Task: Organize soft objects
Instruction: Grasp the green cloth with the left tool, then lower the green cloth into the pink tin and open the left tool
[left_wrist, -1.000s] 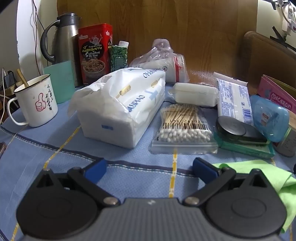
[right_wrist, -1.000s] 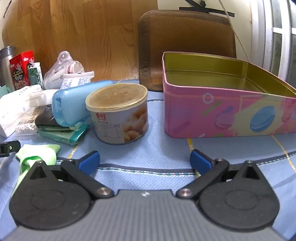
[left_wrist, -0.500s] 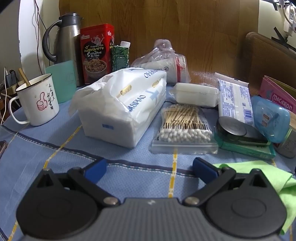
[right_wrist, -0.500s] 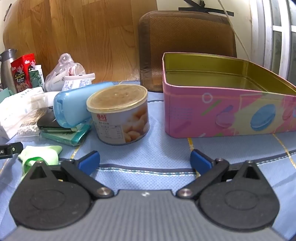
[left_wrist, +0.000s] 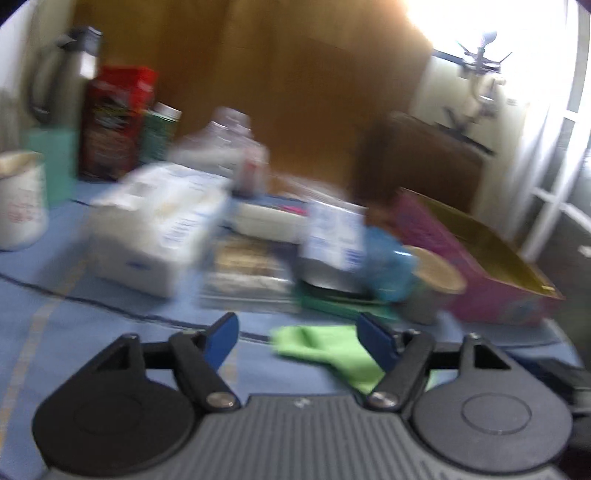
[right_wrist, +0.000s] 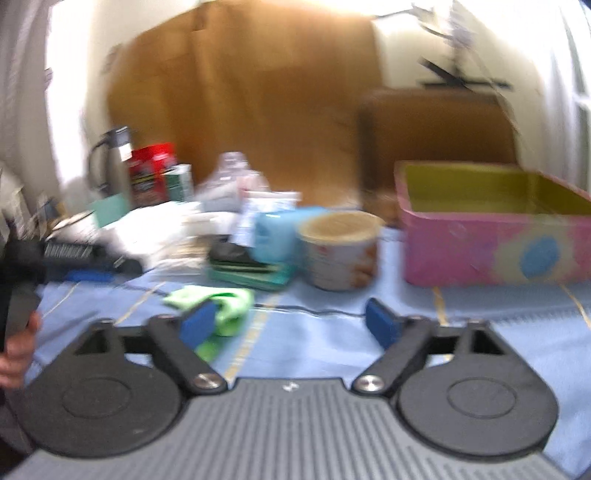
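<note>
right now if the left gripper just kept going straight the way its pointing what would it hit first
Most likely the green cloth, which lies on the blue tablecloth just ahead of the left gripper, whose jaws are closing with nothing gripped. The picture is blurred, so depth is uncertain.

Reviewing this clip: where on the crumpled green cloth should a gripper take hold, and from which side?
Grip the raised fold of the crumpled green cloth, coming down from above and slightly from the near side. It lies low and limp on the blue tablecloth, so only that bunched ridge gives the pads something to pinch.
</note>
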